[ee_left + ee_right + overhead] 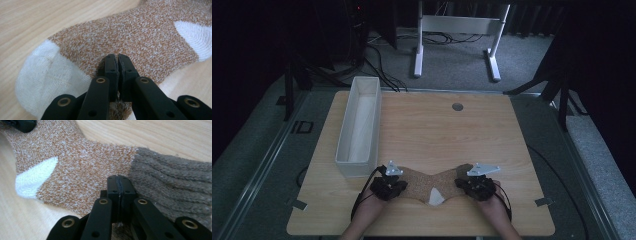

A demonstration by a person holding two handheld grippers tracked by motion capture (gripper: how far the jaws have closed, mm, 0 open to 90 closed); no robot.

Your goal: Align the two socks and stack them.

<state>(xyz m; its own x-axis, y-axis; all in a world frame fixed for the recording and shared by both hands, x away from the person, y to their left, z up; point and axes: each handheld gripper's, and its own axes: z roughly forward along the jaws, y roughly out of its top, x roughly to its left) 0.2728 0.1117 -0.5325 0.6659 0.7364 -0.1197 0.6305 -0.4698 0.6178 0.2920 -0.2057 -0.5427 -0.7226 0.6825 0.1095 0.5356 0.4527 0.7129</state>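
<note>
The sock [432, 182], a brown-and-white flecked knit with a white heel and a white toe, lies stretched flat near our edge of the wooden table [437, 130], and we hold it at both ends. Our left gripper [388, 186] sits at the sock's left end; in the left gripper view its jaws are pressed together on a pinch of the flecked fabric [140, 42] just beside the white toe [47, 75], with the white heel patch [197, 37] farther off to the upper right. Our right gripper [476, 186] sits at the sock's right end; in the right gripper view its jaws are likewise clamped tight on the knit, right where the flecked body [85, 170] meets the grey-brown ribbed cuff [172, 182], and the white heel patch [35, 177] lies to the left. From above, the sock narrows at its middle between our two grippers, and the heel points toward us. A long white fabric bin [359, 125] stands on the table's left part, just beyond our left gripper and apart from the sock. A small grey round disc [457, 106] sits in the tabletop near the far edge.
</note>
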